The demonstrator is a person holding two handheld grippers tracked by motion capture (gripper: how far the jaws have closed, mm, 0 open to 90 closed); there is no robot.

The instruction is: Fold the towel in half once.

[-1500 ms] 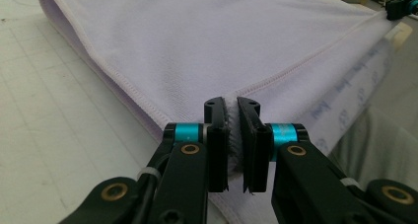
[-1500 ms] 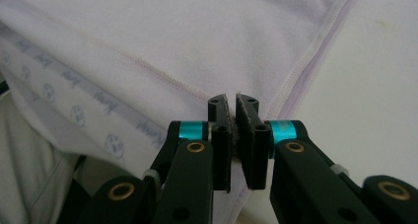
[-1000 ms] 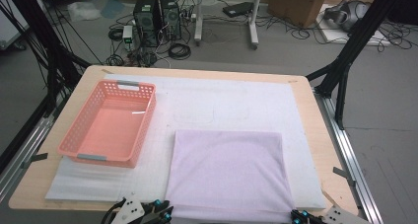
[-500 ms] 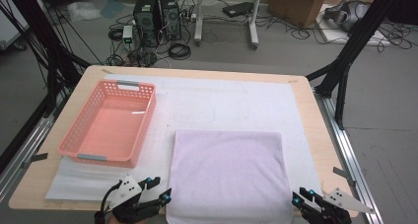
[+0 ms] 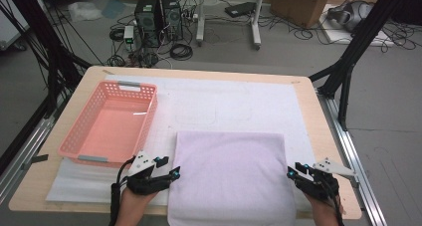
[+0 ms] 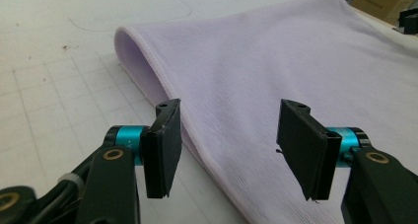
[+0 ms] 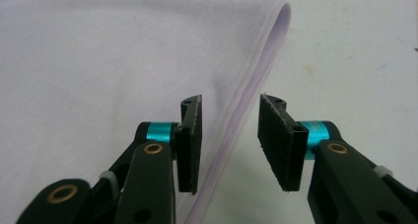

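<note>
High view: a folded lilac towel (image 5: 230,178) is lying on the near half of a white mat (image 5: 234,106) that is covering the wooden table (image 5: 323,136), its near edge reaching the table's front rim. A pink basket (image 5: 110,124) is sitting on the mat's left side, just beside the towel's far left corner but apart from it. The left gripper (image 5: 169,170) is hovering at the towel's left edge, the right gripper (image 5: 292,170) at its right edge — both held in hands entering from below. Left gripper view: the left gripper (image 6: 229,135) is standing with jaws parted, having just been opening; the towel's (image 6: 276,71) rounded folded edge is running between them, and the pads are not pressing on it. Right gripper view: the right gripper (image 7: 230,135) is likewise standing with jaws apart, having just been opening — the towel's (image 7: 123,61) hemmed edge is passing through the gap, untouched by either pad.
</note>
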